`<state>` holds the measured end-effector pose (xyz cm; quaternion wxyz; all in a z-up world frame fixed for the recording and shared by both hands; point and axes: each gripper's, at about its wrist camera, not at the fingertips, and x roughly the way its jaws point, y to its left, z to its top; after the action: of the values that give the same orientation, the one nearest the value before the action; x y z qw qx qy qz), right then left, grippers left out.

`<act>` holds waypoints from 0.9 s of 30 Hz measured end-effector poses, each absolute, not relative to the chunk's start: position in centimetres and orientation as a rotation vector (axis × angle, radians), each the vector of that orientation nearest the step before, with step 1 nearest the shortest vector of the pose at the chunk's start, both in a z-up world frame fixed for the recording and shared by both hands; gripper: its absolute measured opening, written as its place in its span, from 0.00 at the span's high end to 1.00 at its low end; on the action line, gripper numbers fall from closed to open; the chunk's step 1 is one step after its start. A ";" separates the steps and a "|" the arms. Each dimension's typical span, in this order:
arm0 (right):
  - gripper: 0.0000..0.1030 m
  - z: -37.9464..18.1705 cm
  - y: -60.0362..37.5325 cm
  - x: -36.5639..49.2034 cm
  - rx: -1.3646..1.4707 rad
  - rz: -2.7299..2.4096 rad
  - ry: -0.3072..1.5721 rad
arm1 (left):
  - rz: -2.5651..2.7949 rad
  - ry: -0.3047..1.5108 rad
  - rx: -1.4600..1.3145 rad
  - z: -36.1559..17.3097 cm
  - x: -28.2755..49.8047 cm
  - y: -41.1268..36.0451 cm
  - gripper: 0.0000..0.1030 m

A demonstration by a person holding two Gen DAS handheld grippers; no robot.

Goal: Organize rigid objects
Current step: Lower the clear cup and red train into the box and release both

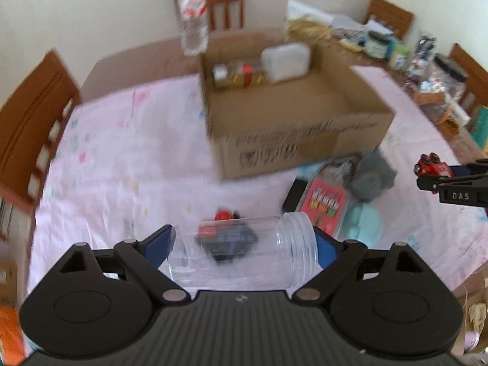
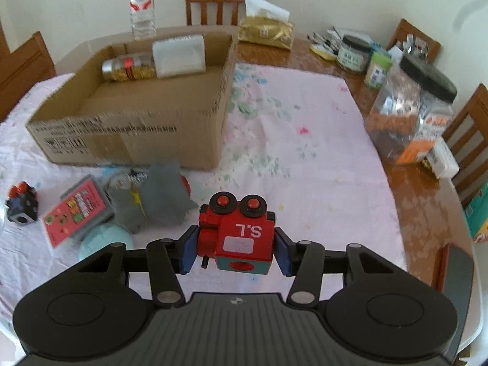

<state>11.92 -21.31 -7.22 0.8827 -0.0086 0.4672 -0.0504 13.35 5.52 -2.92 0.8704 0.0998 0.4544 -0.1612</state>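
My left gripper (image 1: 244, 244) is shut on a clear plastic jar (image 1: 244, 250), held sideways above the pink tablecloth. My right gripper (image 2: 236, 245) is shut on a red wooden toy train (image 2: 238, 238) marked "S.L", held above the cloth; it also shows at the right of the left wrist view (image 1: 431, 167). An open cardboard box (image 2: 131, 140) (image 1: 305, 149) stands on the table and holds a glitter jar (image 2: 128, 67) and a white container (image 2: 180, 55). A small black and red toy (image 2: 23, 204) (image 1: 225, 216) lies on the cloth.
A red card pack (image 2: 76, 210), a grey cloth (image 2: 155, 195) and a pale blue round object (image 2: 103, 241) lie before the box. A water bottle (image 2: 141, 6), a gold tissue pack (image 2: 265, 32) and several jars (image 2: 411, 113) stand at the back and right. Wooden chairs surround the table.
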 end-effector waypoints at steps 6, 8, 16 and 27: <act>0.46 -3.9 -21.5 12.6 -0.011 -0.081 0.923 | -0.422 0.835 0.245 0.2 15.8 4.3 0.11; 0.46 -2.9 -21.3 12.9 -0.032 -0.073 0.904 | -0.436 0.808 0.253 0.6 17.0 3.7 0.11; 0.46 -0.4 -21.0 15.8 -0.101 0.015 0.859 | -0.431 0.749 0.250 1.2 21.3 1.1 0.11; 0.46 0.4 -20.6 21.0 -0.151 0.142 0.830 | -0.331 0.718 0.200 -0.4 24.7 -0.7 0.05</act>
<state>21.01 -20.60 0.41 0.9099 -0.0734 0.4025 0.0688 24.75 -0.74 -0.38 0.9181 0.0974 0.3489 -0.1609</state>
